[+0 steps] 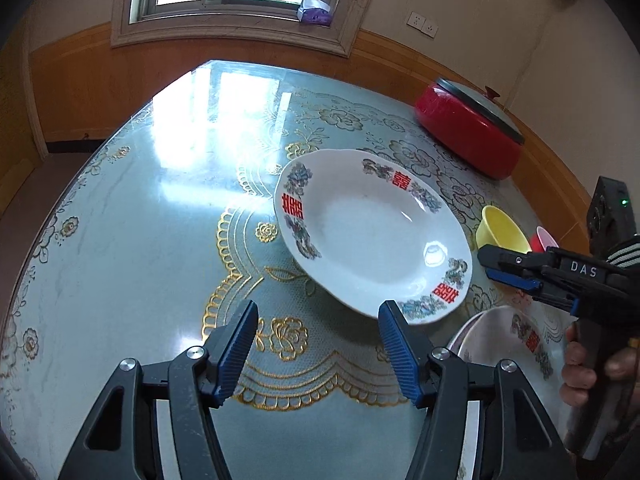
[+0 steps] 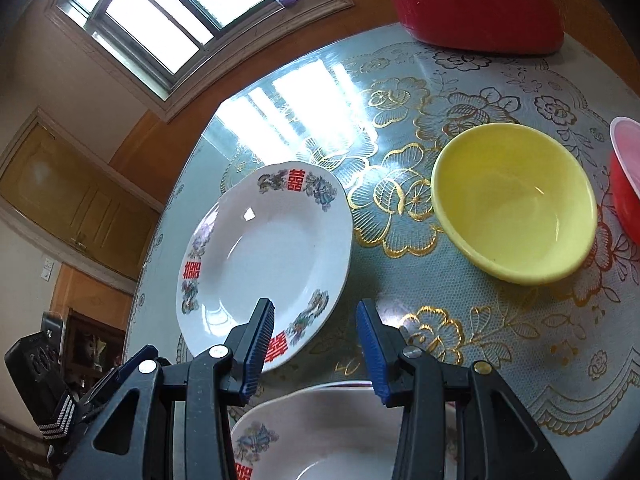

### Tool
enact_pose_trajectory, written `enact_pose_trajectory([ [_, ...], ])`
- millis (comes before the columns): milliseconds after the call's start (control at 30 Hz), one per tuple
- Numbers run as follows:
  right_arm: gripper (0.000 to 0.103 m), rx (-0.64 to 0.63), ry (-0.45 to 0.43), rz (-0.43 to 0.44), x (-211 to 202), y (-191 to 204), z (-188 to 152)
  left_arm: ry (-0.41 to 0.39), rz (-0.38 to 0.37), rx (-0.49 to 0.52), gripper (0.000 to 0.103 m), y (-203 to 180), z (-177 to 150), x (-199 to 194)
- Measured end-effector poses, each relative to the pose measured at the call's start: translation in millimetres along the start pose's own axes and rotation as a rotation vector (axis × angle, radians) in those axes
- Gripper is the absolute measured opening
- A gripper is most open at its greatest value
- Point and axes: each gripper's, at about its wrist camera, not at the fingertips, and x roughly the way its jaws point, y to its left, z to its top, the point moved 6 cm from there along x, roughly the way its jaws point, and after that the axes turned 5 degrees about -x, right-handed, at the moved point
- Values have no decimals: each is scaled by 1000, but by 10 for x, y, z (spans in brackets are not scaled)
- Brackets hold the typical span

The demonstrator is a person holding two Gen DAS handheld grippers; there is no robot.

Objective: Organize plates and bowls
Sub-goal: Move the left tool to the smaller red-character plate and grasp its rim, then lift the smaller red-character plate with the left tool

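Flanking plate [image 1: 372, 232]: yellow bowl [image 2: 516, 204], red pot [image 2: 480, 16] | left claw [image 1: 318, 344], right claw [image 2: 316, 344] part-open, empty

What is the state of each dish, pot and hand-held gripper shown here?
White plate: upright on table, empty.
Yellow bowl: upright, empty.
Red pot: lid on.
Left hand-held gripper: open, holding nothing.
Right hand-held gripper: open, holding nothing.
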Motion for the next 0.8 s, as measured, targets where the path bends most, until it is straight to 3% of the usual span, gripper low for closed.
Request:
enact_pose_trajectory([
  [333,43,5,41,-19,400,-48,232,28,-4,8,48,58,432,484],
  [567,44,-41,78,-21,676,37,289,50,5,43,47,45,649,837],
  [700,39,-114,65,-93,712,99,334,69,10,51,45,49,686,1019],
  [800,31,-190,73,-175,740,143,330,65,30,42,33,101,682,1008],
])
